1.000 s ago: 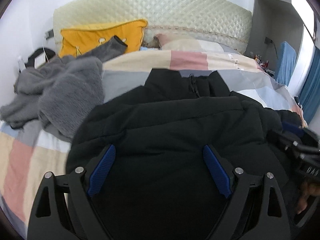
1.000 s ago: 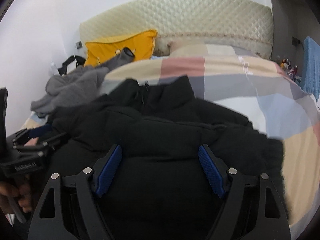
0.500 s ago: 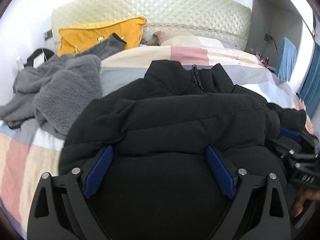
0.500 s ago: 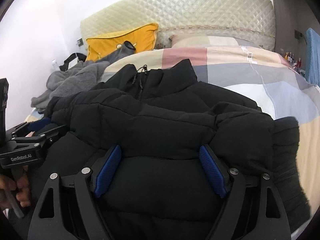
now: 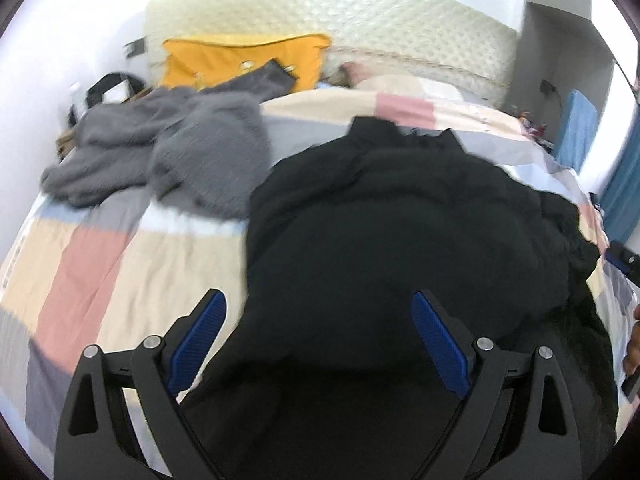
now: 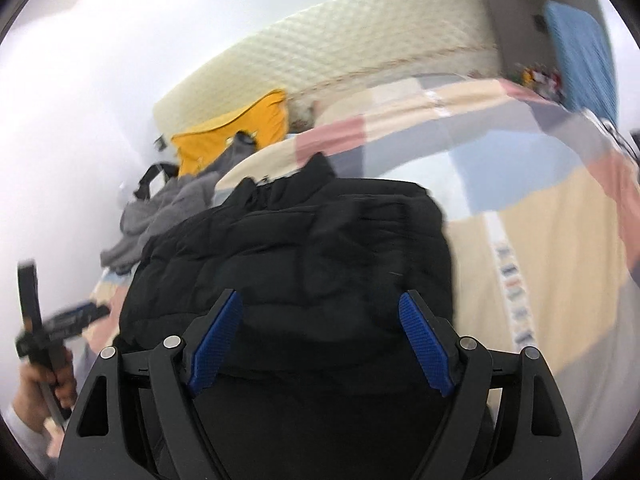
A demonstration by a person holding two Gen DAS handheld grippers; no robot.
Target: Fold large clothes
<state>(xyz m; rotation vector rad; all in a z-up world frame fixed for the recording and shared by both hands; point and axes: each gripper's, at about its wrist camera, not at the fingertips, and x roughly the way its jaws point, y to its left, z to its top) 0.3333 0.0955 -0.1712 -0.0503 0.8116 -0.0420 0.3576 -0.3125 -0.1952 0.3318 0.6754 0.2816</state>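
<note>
Spreading wide, the left tool [image 5: 316, 340] has its blue pads [image 5: 198, 336] well apart and nothing pinched between them; the black puffer jacket [image 5: 400, 232] fills the gap in front of it, its left edge falling just inside the left pad, over the patchwork bedcover [image 5: 104, 264]. The right tool [image 6: 320, 338] is likewise fully parted and grips nothing, its pads [image 6: 426, 346] framing the jacket [image 6: 304, 248], which lies bunched on the bed straight ahead. Whether either tool touches the cloth cannot be told, since both views are blurred.

In the right wrist view, the left tool [image 6: 76, 316] shows low at the left, held in the person's hand [image 6: 44, 384].

Beyond the jacket's raised collar [image 5: 396, 132], a gray fleece garment [image 5: 180, 160] lies crumpled ahead and to the left of the left tool, just beside the jacket. Farther still, a yellow pillow [image 5: 240, 60] leans against the quilted cream headboard [image 5: 400, 28]. Far right of the left tool hangs a blue cloth [image 5: 576, 128].
</note>
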